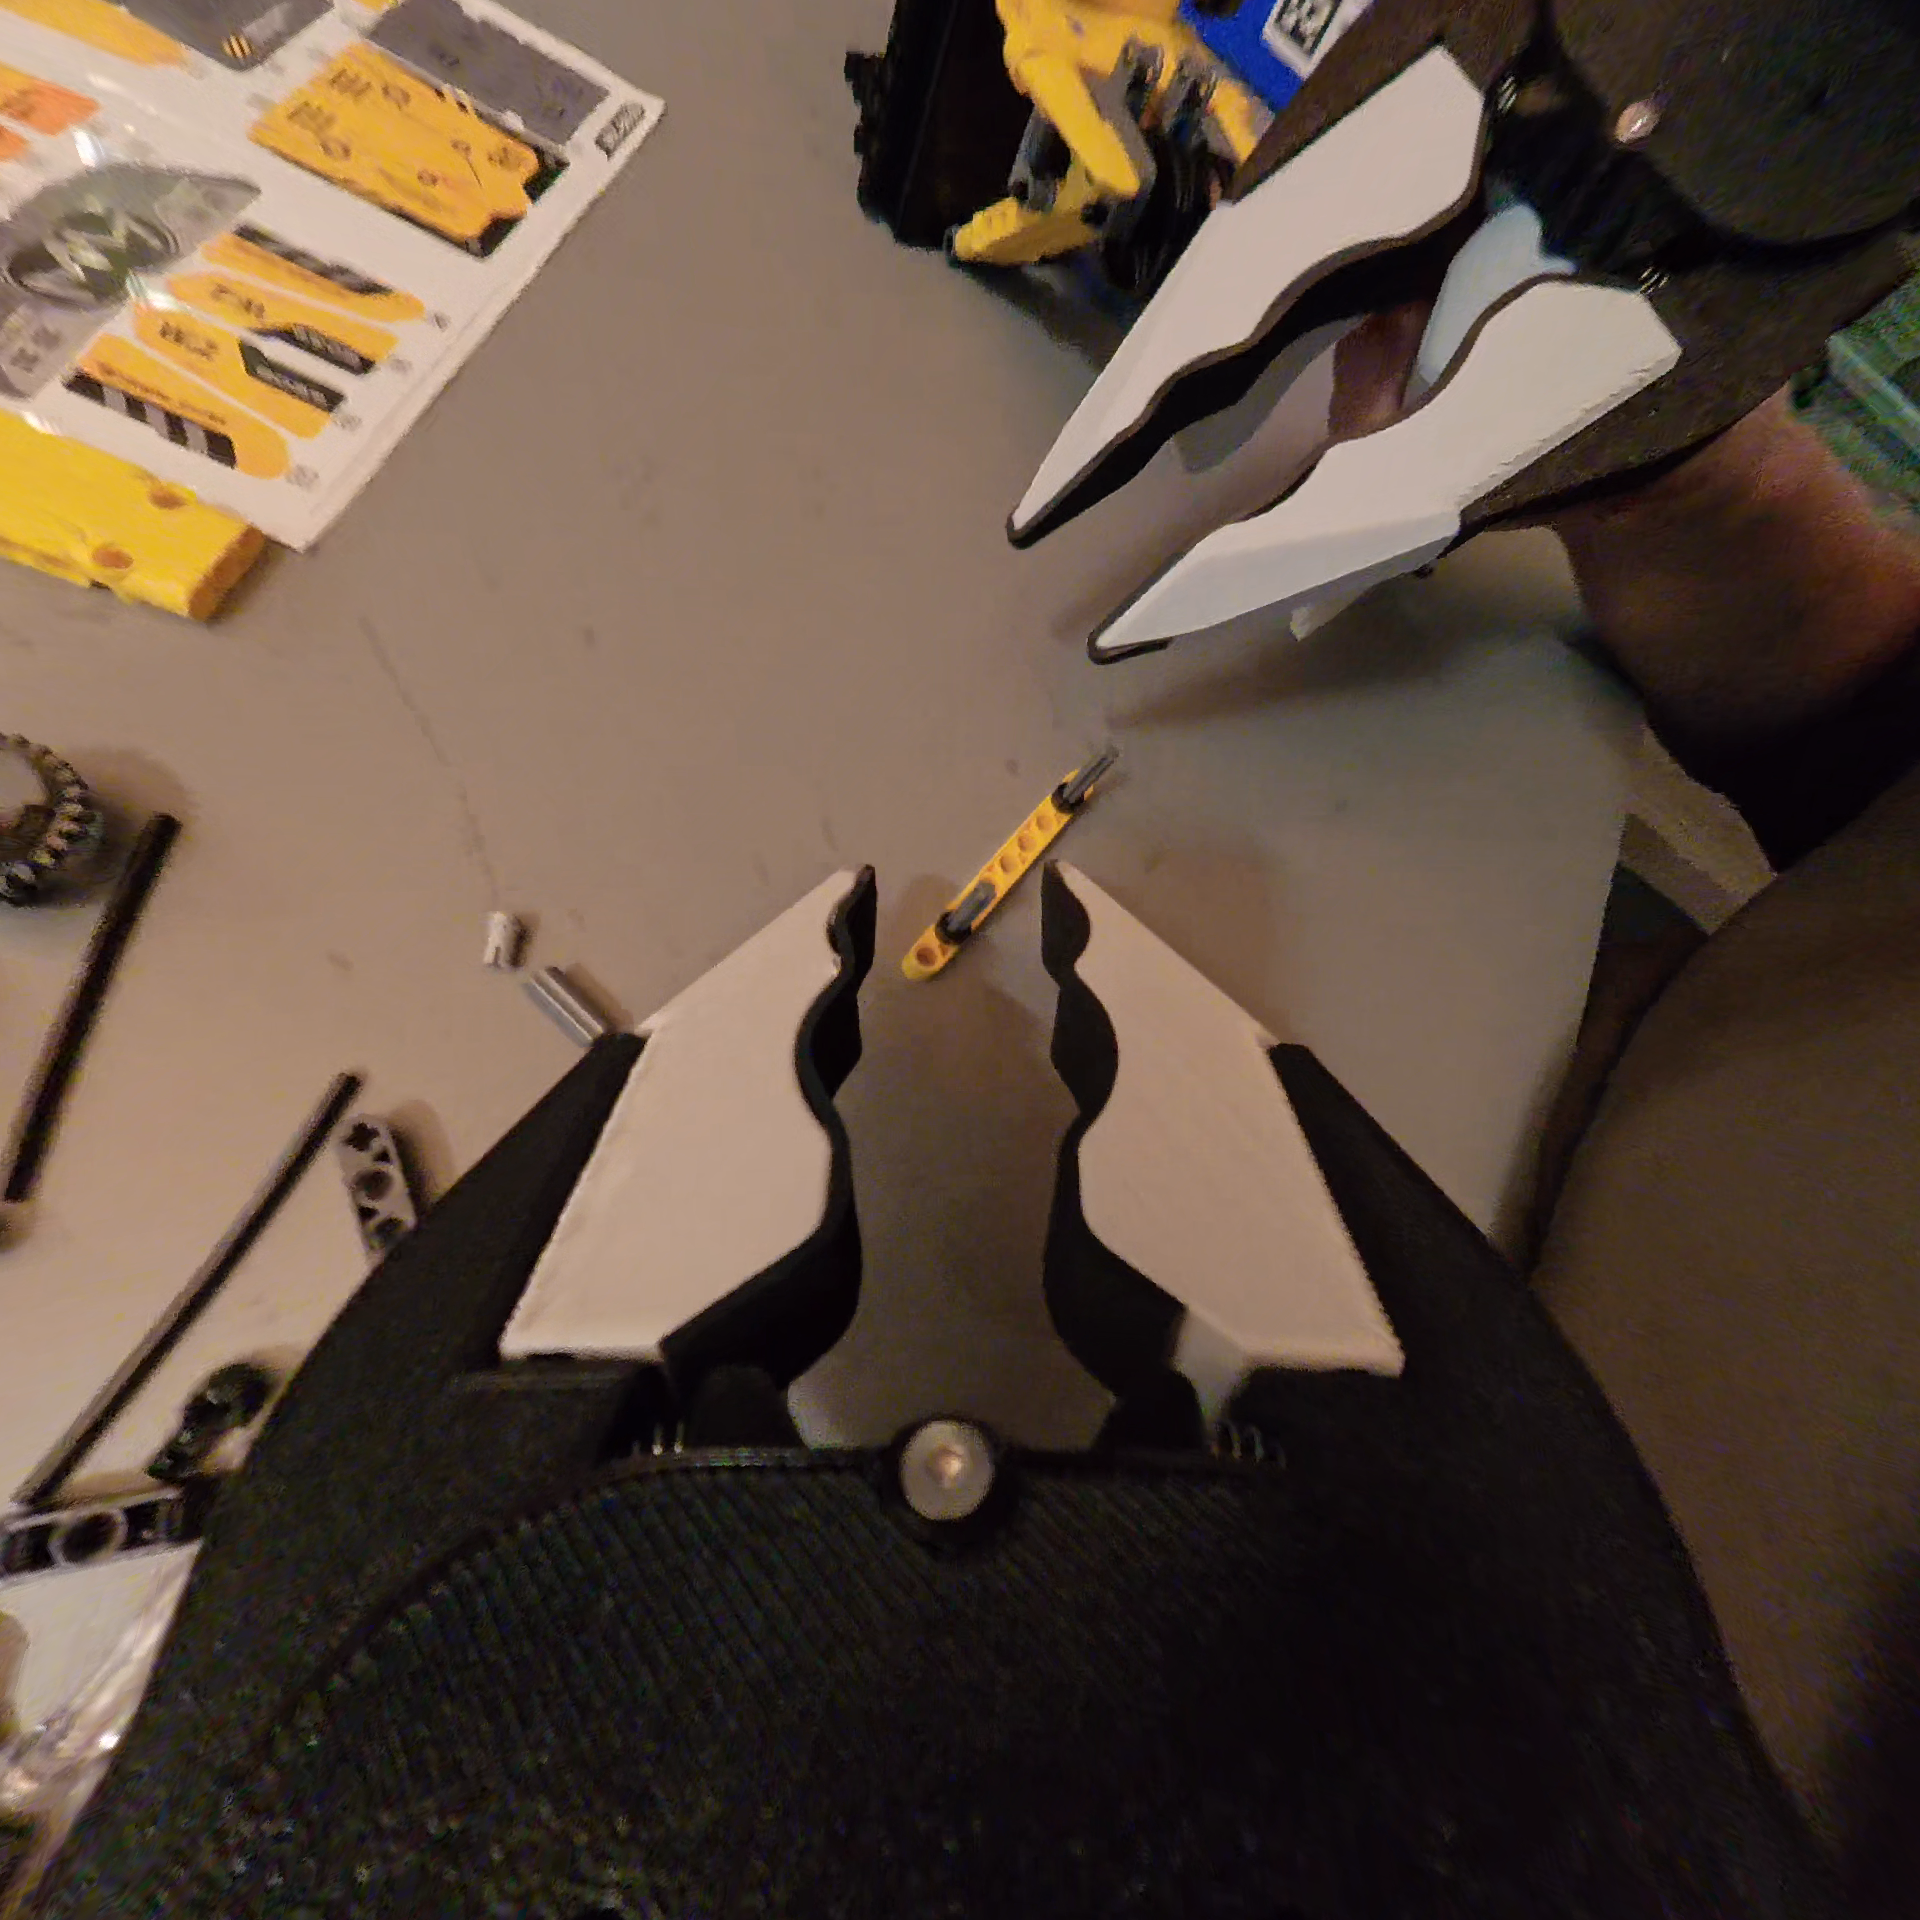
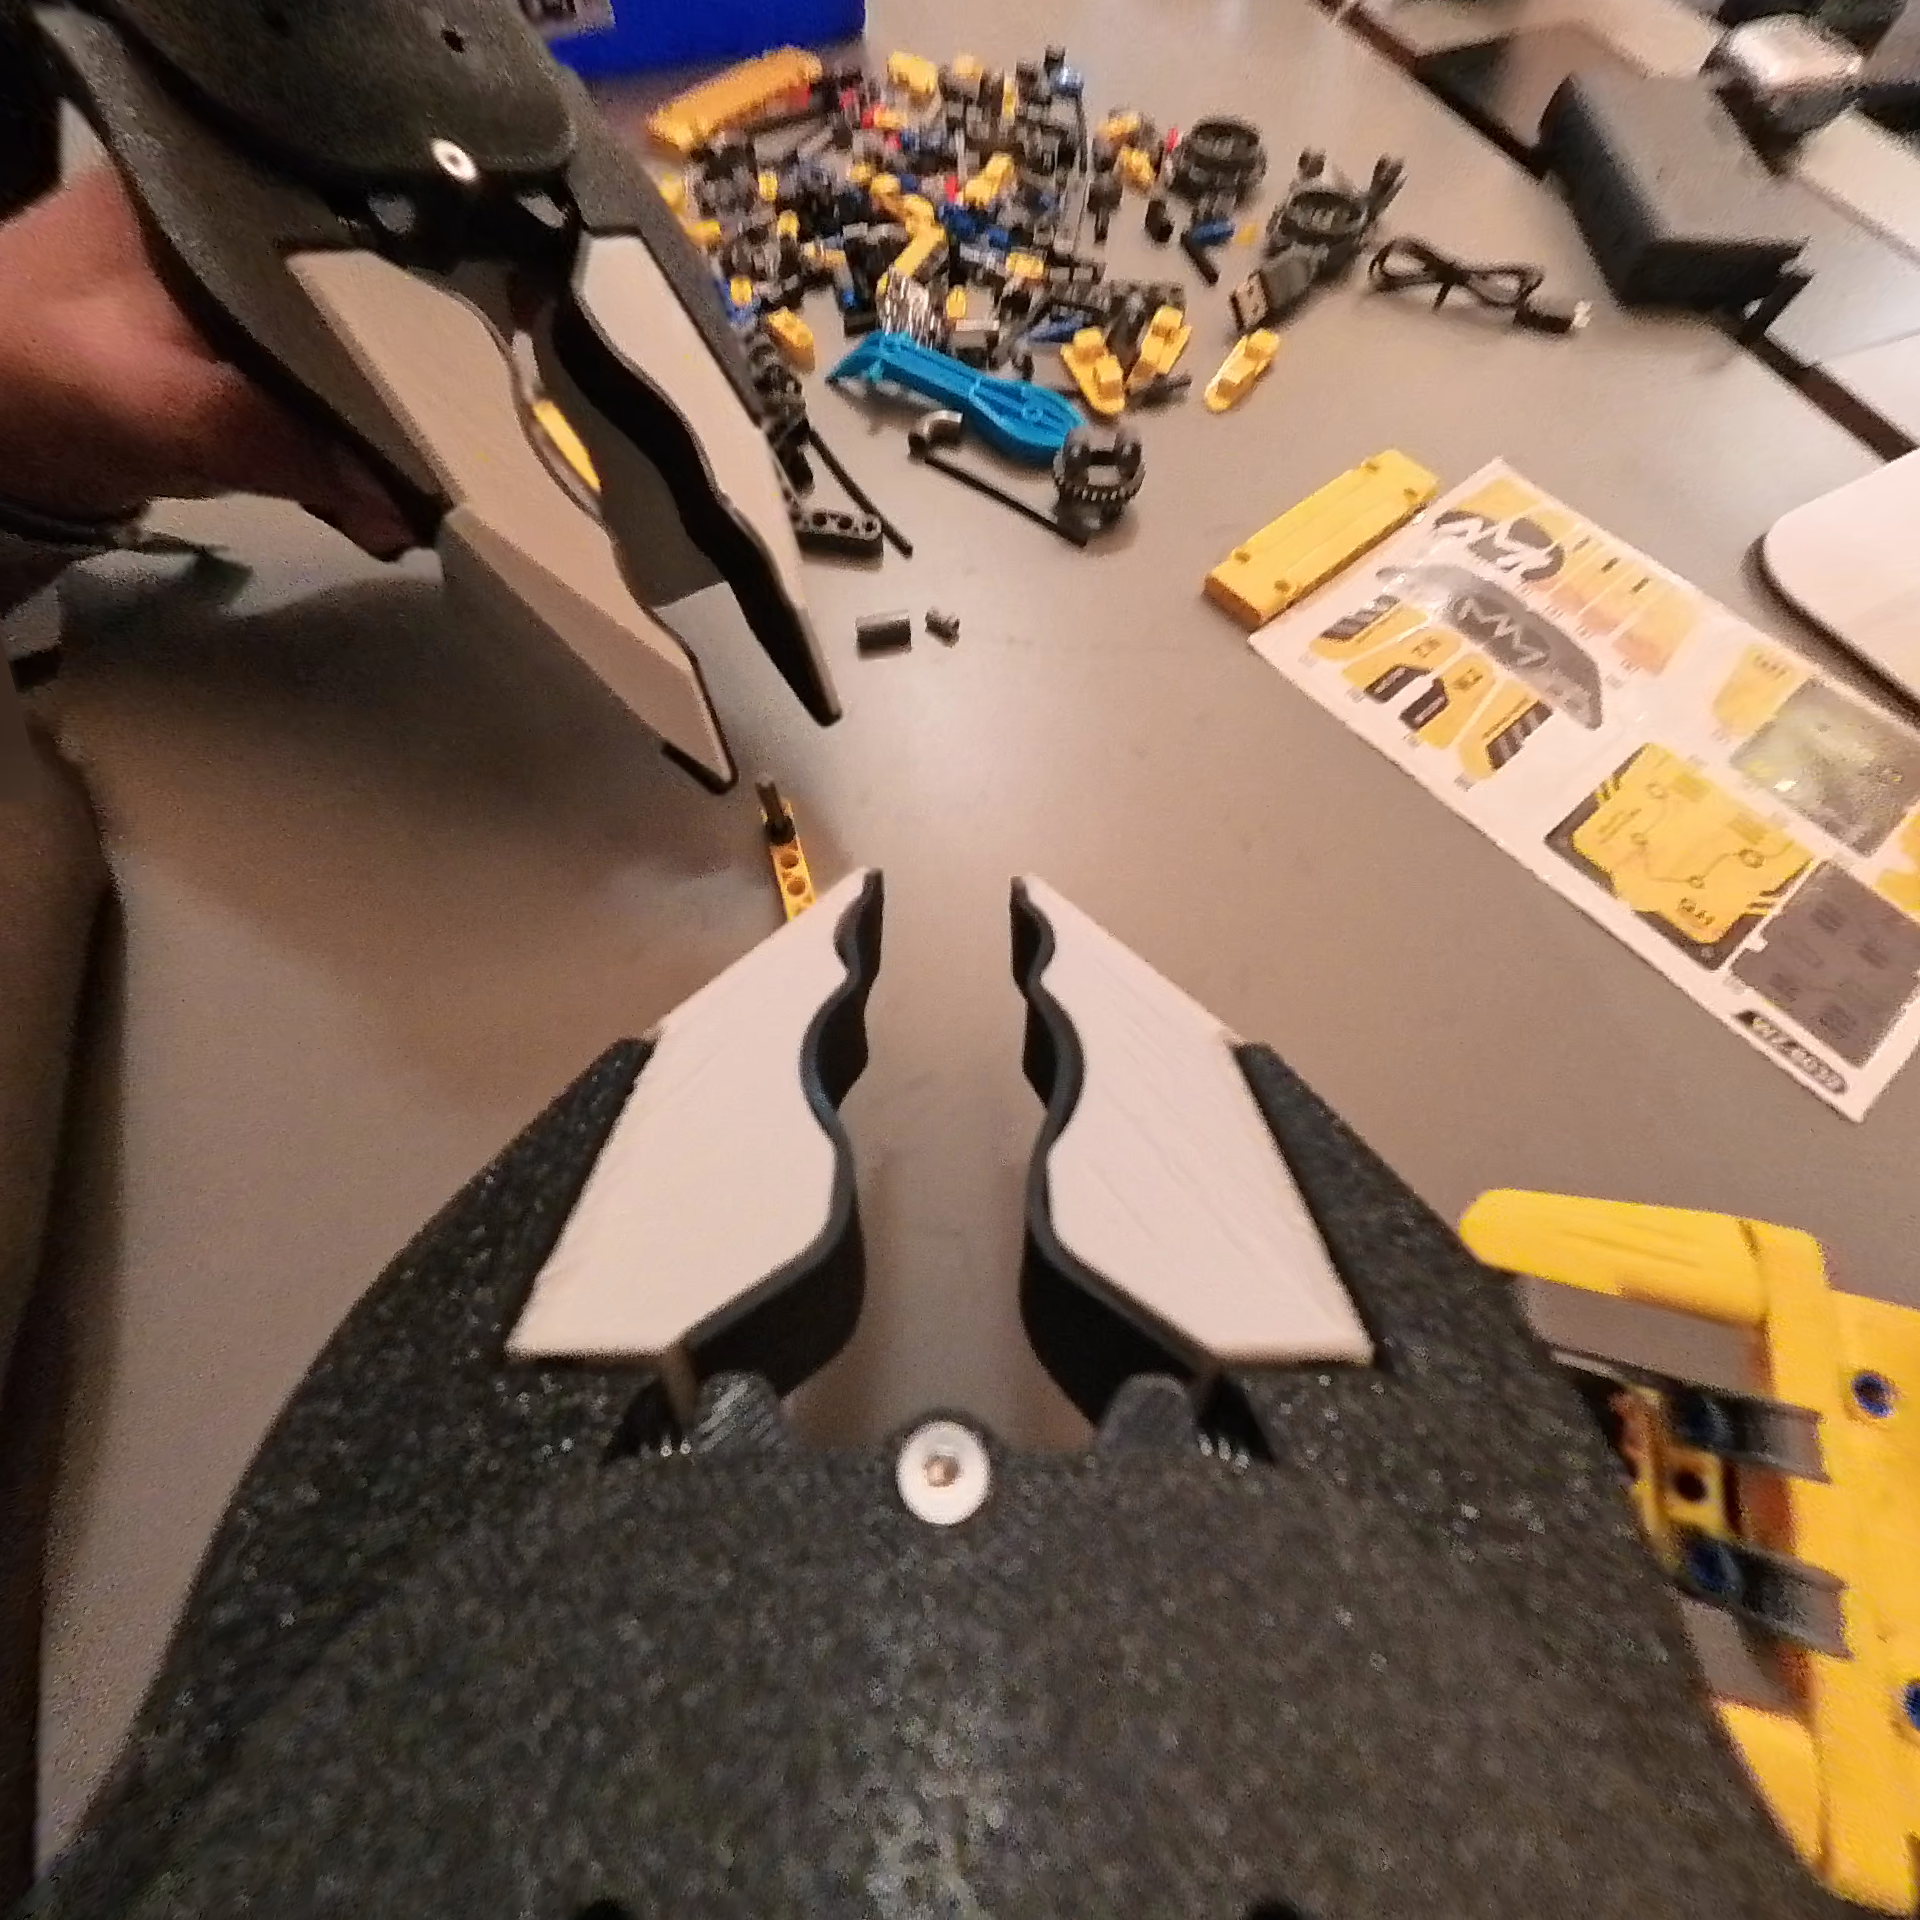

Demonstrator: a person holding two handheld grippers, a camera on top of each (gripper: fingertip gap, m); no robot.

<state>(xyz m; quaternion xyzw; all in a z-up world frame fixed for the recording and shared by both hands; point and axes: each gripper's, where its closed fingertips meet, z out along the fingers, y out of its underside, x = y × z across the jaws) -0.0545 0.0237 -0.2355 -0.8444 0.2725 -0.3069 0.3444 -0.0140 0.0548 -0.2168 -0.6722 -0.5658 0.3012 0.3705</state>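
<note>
Both empty and spread apart: left gripper point(image 1: 958, 883) just short of the thin yellow strip point(image 1: 992, 878) lying flat on the grey table point(image 1: 727, 623), right gripper point(image 2: 945, 894) beside it. Likely light, stiff, slick plastic; best pinched across its narrow middle, clear of the two dark pegs point(image 1: 1081, 779)

We see a grey table top point(image 2: 1299, 831) with a heap of small yellow, black and blue plastic building pieces point(image 2: 987, 229) at its far side. A blue plastic ladder-like piece point(image 2: 956, 390) lies at the heap's near edge, a black toothed ring point(image 2: 1099, 468) just beside it. A white printed sticker sheet with yellow and grey shapes point(image 2: 1621, 769) lies flat, a yellow rectangular plastic panel point(image 2: 1320, 535) touching its corner. A thin yellow holed beam with dark pins point(image 1: 997, 868) lies apart.
</note>
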